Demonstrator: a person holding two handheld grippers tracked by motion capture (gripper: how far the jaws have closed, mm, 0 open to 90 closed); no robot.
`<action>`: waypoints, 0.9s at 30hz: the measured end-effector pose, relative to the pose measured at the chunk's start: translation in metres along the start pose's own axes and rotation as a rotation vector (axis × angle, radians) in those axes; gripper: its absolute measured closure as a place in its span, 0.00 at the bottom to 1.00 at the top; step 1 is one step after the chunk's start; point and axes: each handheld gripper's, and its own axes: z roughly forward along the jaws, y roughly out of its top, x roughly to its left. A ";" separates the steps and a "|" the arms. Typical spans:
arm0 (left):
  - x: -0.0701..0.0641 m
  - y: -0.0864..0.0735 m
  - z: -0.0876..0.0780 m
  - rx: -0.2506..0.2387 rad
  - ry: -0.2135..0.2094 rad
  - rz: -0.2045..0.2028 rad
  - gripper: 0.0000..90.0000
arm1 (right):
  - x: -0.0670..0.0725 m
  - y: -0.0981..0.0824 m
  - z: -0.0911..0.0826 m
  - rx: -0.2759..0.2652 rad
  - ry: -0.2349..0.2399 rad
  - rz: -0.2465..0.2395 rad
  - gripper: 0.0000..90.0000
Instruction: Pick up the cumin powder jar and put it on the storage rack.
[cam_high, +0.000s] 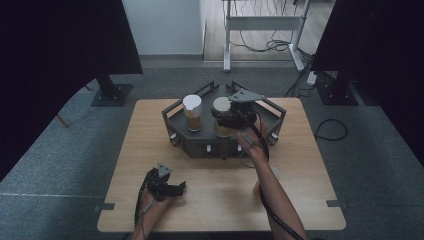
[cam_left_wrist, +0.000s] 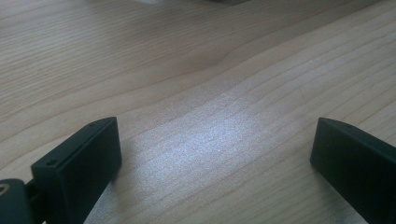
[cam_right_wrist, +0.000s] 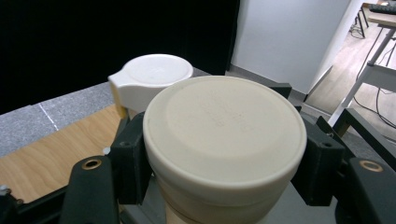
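Two jars stand in a dark grey rack (cam_high: 197, 146) at the far middle of the wooden table (cam_high: 130, 150). The left jar (cam_high: 193, 114) has a white lid and brown contents. My right gripper (cam_high: 223, 116) is shut on the right jar (cam_high: 220, 106) just under its cream lid (cam_right_wrist: 224, 128), both jaws pressed to its sides. In the right gripper view the white-lidded jar (cam_right_wrist: 152, 79) stands behind it. Near the table's front left, my left gripper (cam_high: 181, 187) lies low with jaws wide apart; the left gripper view shows bare wood (cam_left_wrist: 205, 130) between them.
The rack has raised rails around its edge. Beyond the table, black stands (cam_high: 111, 92) rise at far left and far right, and a white desk frame (cam_high: 262, 30) with loose cables (cam_high: 272, 46) on the floor stands behind.
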 end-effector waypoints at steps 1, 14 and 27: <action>0.000 0.000 0.000 0.000 0.000 0.000 0.02 | 0.000 0.000 0.001 0.002 -0.003 0.001 0.37; 0.000 0.000 0.000 0.001 0.000 0.001 0.02 | -0.004 -0.001 0.017 0.015 -0.021 0.013 0.37; 0.000 0.000 0.000 0.002 0.000 0.003 0.02 | -0.007 -0.004 0.027 0.028 -0.038 0.027 0.37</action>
